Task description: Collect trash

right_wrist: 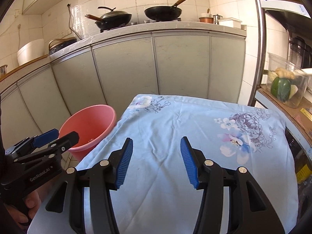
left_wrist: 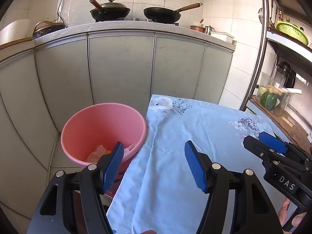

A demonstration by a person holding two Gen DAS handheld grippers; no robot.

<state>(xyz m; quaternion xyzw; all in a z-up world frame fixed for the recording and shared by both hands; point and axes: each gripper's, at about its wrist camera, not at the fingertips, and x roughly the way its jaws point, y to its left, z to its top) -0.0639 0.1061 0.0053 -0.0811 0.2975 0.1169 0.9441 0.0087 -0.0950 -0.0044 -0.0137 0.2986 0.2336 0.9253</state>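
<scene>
Left gripper parted and empty, above the edge of a blue floral cloth; pink bucket just ahead to its left, crumpled trash lying inside. Right gripper likewise parted, empty, over the cloth, bucket well off to its left
</scene>
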